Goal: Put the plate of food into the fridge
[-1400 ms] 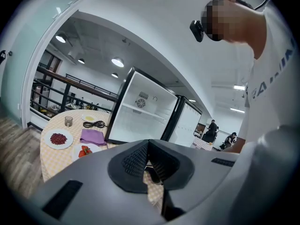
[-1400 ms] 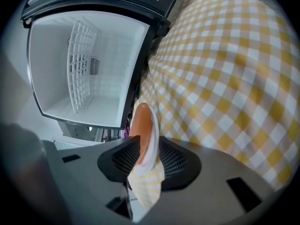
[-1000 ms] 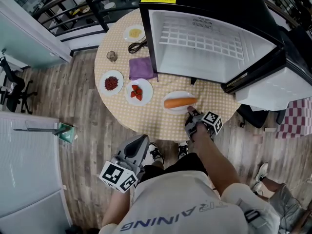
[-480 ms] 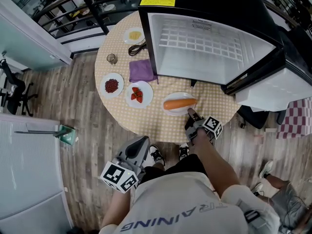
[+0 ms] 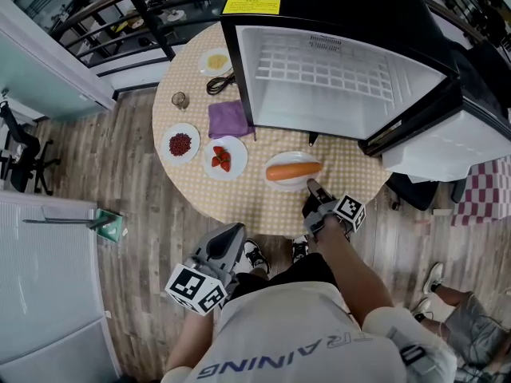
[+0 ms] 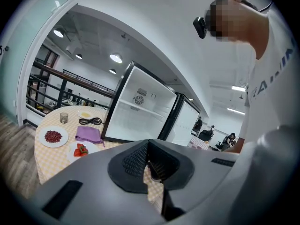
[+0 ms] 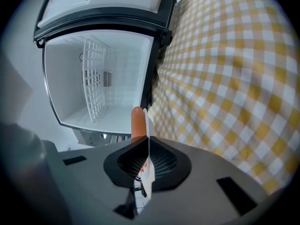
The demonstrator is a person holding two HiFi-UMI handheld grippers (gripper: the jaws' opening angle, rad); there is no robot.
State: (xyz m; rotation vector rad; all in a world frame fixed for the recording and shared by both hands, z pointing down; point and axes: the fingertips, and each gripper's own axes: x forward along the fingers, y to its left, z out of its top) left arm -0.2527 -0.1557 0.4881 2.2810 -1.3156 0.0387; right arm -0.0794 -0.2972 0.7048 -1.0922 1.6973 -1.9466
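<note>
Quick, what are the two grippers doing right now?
Left gripper: closed, holding nothing.
Right gripper: jaws just closed, pinching the rim of the plate with the carrot.

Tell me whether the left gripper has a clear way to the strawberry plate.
Probably yes: the left gripper hangs beside the table, and nothing stands between it and the strawberry plate.

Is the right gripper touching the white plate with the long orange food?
Touching. The right gripper view shows the white plate's rim pinched edge-on between the jaws of the right gripper, which have just been closing.
</note>
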